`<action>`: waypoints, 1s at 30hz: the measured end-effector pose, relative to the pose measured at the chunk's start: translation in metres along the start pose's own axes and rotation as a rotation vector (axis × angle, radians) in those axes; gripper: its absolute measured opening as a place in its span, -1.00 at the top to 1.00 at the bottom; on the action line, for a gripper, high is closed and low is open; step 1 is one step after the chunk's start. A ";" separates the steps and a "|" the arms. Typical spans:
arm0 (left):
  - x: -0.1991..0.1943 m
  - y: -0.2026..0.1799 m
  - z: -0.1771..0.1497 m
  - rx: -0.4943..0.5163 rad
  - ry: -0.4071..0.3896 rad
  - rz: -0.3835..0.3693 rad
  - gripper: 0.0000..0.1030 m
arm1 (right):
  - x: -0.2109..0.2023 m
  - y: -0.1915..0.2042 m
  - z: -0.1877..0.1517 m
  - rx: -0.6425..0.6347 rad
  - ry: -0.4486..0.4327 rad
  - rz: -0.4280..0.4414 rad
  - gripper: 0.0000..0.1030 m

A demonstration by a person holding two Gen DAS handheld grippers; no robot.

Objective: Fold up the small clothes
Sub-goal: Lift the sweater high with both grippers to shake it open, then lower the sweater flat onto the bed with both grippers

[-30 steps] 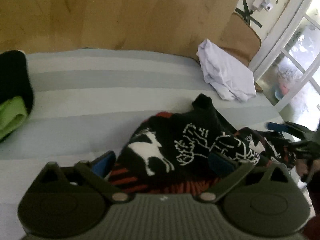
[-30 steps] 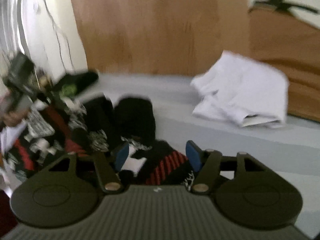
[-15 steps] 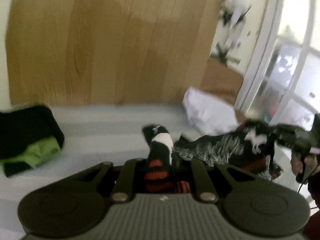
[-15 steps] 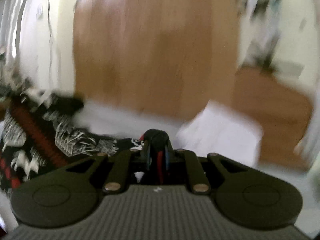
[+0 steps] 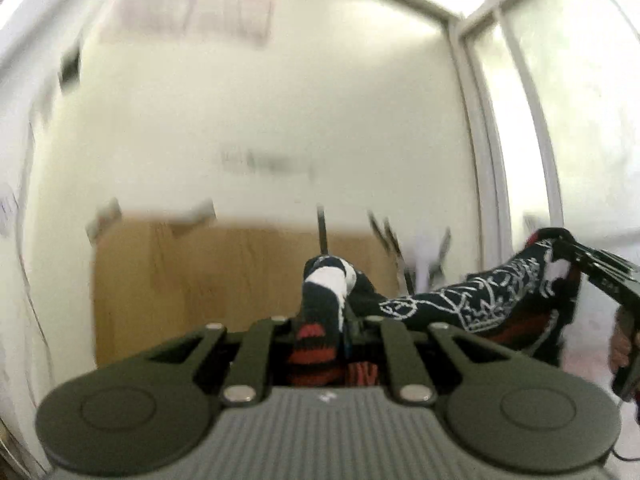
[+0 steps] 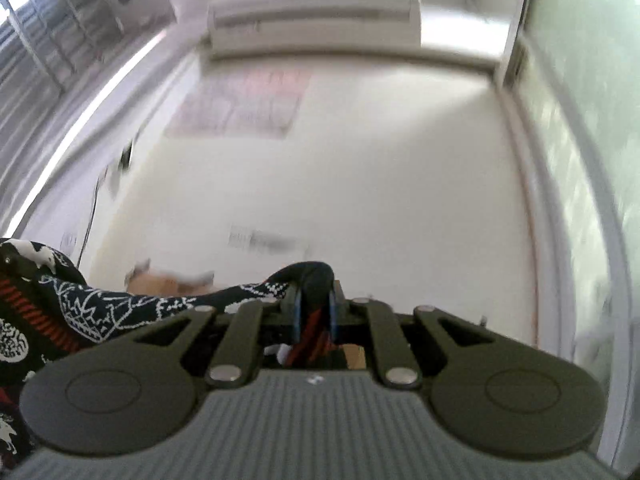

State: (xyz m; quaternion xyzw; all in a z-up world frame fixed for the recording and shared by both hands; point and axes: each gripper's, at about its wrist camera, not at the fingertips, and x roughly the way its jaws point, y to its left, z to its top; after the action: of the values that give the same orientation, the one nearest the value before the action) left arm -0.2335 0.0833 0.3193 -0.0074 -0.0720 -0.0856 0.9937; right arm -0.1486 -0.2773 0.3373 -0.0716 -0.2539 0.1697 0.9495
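Patterned black garment point(image 5: 480, 300) held aloft, stretched between left tool point(image 5: 324, 320) and right tool point(image 6: 314, 312), each clamped narrow on a bunched corner; probably raised thus to let the cloth hang free and flat ahead of the first fold; opposite tool point(image 5: 600, 272) and part of a hand point(image 5: 622, 344) visible at the right edge of the left view. Compared with a second before: both tools then wide above the crumpled garment on the bed; views now tipped up to wall, wooden headboard point(image 5: 200, 280) and air conditioner point(image 6: 316, 8), bed out of sight.
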 end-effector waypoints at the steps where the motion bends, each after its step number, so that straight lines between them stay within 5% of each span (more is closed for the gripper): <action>1: -0.006 -0.005 0.009 0.015 -0.035 0.021 0.78 | 0.003 -0.002 0.008 0.000 -0.012 0.004 0.70; 6: -0.007 -0.017 0.038 0.047 -0.096 0.090 0.78 | 0.023 -0.007 0.020 0.016 0.033 0.020 0.70; 12: 0.047 -0.001 0.005 0.010 0.079 0.117 0.77 | 0.044 -0.015 -0.035 0.081 0.224 0.057 0.70; 18: 0.153 0.025 -0.075 -0.047 0.316 0.158 0.72 | 0.111 -0.015 -0.149 0.105 0.444 0.006 0.69; 20: 0.201 0.026 -0.116 -0.035 0.363 0.190 0.57 | 0.143 -0.008 -0.204 0.100 0.534 -0.041 0.64; 22: 0.248 0.021 -0.168 0.035 0.442 0.251 0.12 | 0.170 -0.002 -0.266 0.076 0.698 -0.073 0.45; 24: 0.276 0.016 -0.224 0.072 0.596 0.281 0.26 | 0.160 -0.003 -0.314 0.082 0.833 -0.128 0.36; 26: 0.276 0.020 -0.260 0.015 0.713 0.244 0.35 | 0.132 -0.010 -0.332 0.145 0.902 -0.091 0.36; 30: 0.210 0.024 -0.286 0.009 0.730 0.160 0.16 | 0.063 -0.020 -0.343 0.215 0.996 0.056 0.36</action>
State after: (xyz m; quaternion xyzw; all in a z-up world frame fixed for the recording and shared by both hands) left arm 0.0156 0.0642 0.0667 0.0225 0.2876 -0.0043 0.9575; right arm 0.0817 -0.2910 0.0754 -0.0525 0.2506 0.1654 0.9524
